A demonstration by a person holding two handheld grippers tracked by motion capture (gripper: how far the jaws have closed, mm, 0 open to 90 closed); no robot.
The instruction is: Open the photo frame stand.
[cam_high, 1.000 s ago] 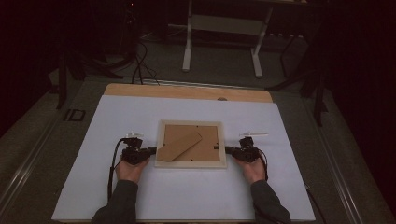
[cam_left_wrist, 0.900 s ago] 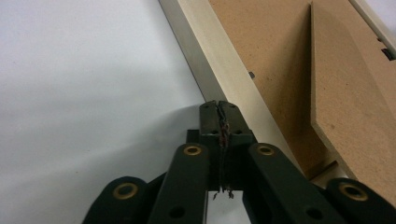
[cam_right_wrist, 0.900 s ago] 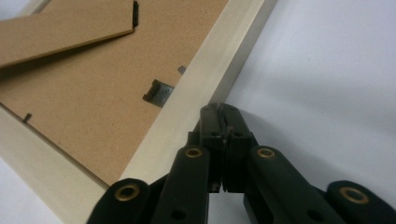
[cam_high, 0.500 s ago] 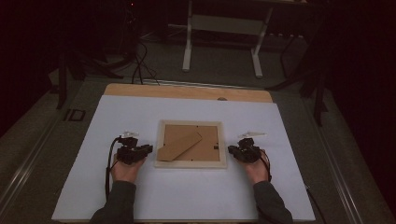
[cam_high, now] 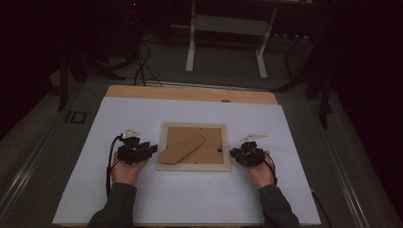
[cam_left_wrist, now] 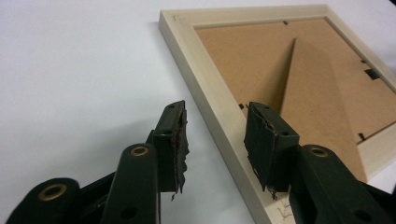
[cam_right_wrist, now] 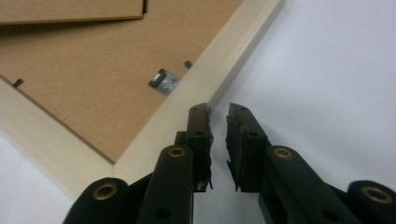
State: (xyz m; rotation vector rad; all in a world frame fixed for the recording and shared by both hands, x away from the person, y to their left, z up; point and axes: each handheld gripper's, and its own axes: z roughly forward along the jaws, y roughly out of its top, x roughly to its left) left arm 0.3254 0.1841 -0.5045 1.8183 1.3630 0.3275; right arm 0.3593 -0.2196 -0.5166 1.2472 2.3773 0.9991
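Note:
A pale wooden picture frame (cam_high: 194, 146) lies face down on the white sheet, its brown backing and folded stand (cam_high: 183, 148) turned up. My left gripper (cam_high: 153, 148) is at the frame's left rail. In the left gripper view its jaws have just been opening: the left gripper (cam_left_wrist: 215, 112) stands open astride the rail of the frame (cam_left_wrist: 261, 60), pads clear of it. My right gripper (cam_high: 233, 153) is at the right rail. Its jaws have also just been opening: the right gripper (cam_right_wrist: 218, 109) shows a narrow empty gap beside the frame (cam_right_wrist: 93, 70).
The white sheet (cam_high: 142, 114) covers a wooden tabletop (cam_high: 190, 93) whose far edge shows. A small metal hanger (cam_right_wrist: 164, 80) sits on the backing near the right rail. Table legs (cam_high: 191, 42) and cables stand on the dark floor beyond.
Both grippers sat tight against the frame's sides; now the left one has lifted and drawn back a little and its jaws stand apart. The frame has not moved.

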